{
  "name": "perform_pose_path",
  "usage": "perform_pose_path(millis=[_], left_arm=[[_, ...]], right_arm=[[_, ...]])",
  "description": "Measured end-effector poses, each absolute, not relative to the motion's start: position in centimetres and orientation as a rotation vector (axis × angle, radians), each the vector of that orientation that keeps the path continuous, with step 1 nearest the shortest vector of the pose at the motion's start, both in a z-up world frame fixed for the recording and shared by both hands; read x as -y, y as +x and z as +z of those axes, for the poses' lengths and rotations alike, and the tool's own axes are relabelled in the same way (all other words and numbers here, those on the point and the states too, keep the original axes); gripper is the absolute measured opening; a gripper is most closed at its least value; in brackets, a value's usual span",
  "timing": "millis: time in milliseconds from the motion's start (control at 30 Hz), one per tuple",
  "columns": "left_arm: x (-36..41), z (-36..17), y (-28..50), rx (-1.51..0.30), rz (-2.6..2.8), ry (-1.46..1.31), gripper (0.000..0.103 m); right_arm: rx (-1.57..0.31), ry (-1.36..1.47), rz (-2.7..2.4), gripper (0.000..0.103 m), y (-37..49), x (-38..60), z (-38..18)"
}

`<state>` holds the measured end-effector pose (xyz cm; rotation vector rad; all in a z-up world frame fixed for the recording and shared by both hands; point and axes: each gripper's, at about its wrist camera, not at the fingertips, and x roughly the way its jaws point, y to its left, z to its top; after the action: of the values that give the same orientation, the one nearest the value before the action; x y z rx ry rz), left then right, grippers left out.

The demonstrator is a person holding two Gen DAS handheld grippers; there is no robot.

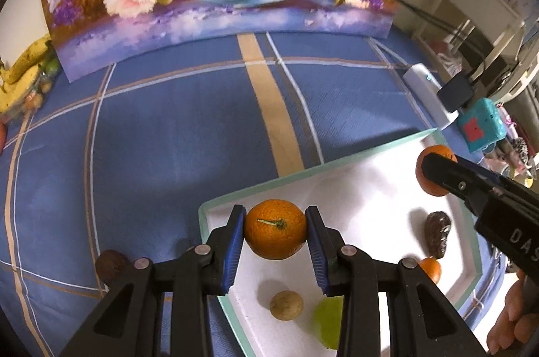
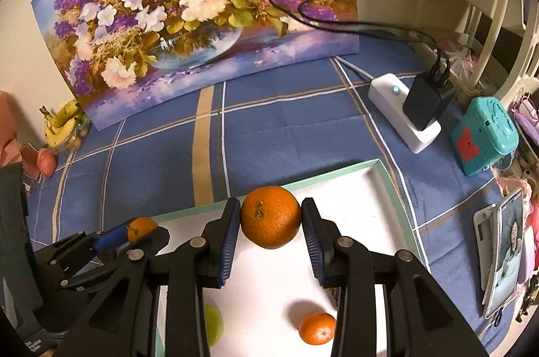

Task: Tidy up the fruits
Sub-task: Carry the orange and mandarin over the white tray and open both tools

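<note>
The left gripper [image 1: 274,234] is holding an orange [image 1: 275,229] tight between its two blue pads [image 1: 234,247]. The pads are pressing on both sides of the fruit, so the jaws are only partly open. This orange is hanging over the near corner of a white tray [image 1: 370,188] with a pale green rim.

The right gripper [image 2: 270,222] is squeezing a second orange [image 2: 270,217] the same way, with a pad touching each side. It is hanging over the far part of the same tray [image 2: 353,205].

More fruit is lying in the tray. In the left view, a small brown round fruit [image 1: 286,305], a green fruit [image 1: 328,323] and a dark bumpy fruit [image 1: 437,234] are sitting there. In the right view, a small orange [image 2: 317,328] is resting near the front.

The tray is sitting on a blue checked cloth [image 1: 168,138]. A dark brown round fruit [image 1: 109,266] is lying on the cloth just left of the tray. Bananas [image 2: 62,124] are sitting far off at the left, beside a big flower painting [image 2: 188,13].
</note>
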<state>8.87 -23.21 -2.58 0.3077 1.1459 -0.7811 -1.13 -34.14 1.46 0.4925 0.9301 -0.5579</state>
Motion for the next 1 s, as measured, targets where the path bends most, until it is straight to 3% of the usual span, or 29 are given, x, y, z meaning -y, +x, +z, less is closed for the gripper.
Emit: perform_pose_path(millis=[467,700,833,1000], left_arm=[[22.5,-6.1,9.4,-1.248,-0.753,0.322,0.038],[22.5,-5.8,9.5,-1.255,-0.751,0.334,0.039],[23.2,-5.5,9.5,-1.247,-0.767,0.330,0.049],[23.1,-4.1,9.4,-1.209,-0.790,0.326,0.050]], right_arm=[[-1.112,0.496,-0.578,0.039,0.1,34.1,-5.0],[-1.109,0.500,-0.581,0.039,0.0,34.0,-4.8],[-1.101,0.507,-0.573,0.039,0.0,34.1,-4.4],[-1.056,0.506,-0.575,0.039,-0.1,34.3,-2.8]])
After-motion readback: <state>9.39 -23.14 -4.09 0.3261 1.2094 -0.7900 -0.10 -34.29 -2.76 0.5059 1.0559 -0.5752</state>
